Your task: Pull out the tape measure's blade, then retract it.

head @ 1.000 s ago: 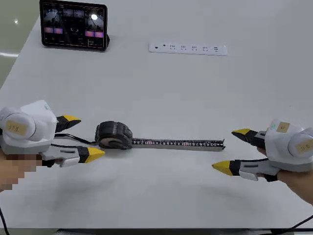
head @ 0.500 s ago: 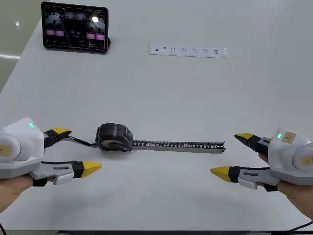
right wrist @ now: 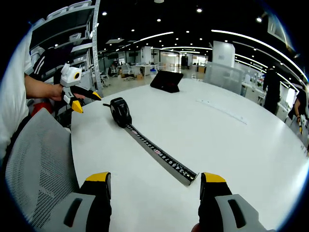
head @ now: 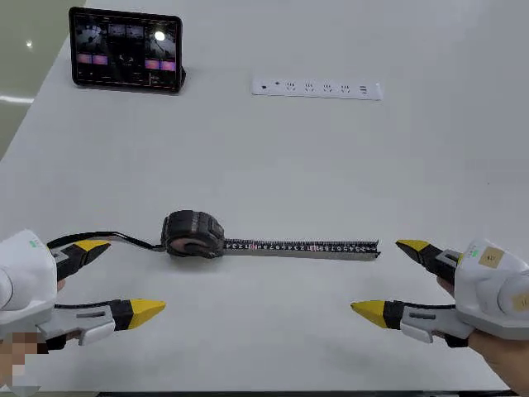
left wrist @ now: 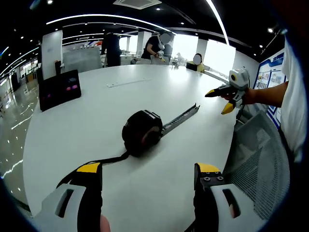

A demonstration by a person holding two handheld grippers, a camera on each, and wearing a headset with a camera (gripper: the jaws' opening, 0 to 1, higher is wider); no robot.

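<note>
A broad white table (head: 331,165) with a smooth matte top carries a black round-cased tape measure (head: 193,233) near its front edge, its narrow grey blade (head: 302,247) lying flat, drawn out to the right. Toward the far edge a dark tablet (head: 126,49) stands propped, screen lit; a long white power strip (head: 317,87) lies well apart from it.

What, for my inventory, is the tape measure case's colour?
Black tape measure case, clearest in left gripper view.

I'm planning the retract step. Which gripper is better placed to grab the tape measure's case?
Probably the left gripper: its open jaws point at the case, which lies just ahead. The right gripper, also open, sits by the far end of the blade.
</note>
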